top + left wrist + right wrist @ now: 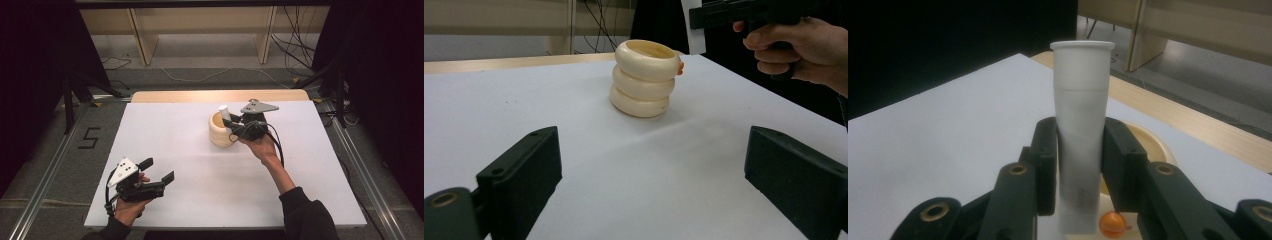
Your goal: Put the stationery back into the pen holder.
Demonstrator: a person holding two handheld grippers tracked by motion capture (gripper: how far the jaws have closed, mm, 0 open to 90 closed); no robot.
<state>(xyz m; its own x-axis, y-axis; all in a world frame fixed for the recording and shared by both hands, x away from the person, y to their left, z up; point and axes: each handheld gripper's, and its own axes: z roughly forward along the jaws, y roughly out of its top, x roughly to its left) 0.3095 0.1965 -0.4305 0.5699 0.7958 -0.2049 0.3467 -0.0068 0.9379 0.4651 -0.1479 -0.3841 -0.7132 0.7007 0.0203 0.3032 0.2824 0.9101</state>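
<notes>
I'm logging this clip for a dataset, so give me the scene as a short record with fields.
surface: white table
holder: cream ribbed cup, upright
held item: white tube, cap end up, above the cup
right gripper: shut on the white tube
left gripper: open, nothing between its jaws, pointing toward the cup
other: small orange ball by the cup

The lower end of the white tube (1082, 140) is cut off by the bottom edge in the right gripper view, and its printed lettering is too blurred to be read. The small orange object (1111, 224) beside it cannot be identified; the cream ringed holder (1148, 142) is largely hidden behind the jaws.
</notes>
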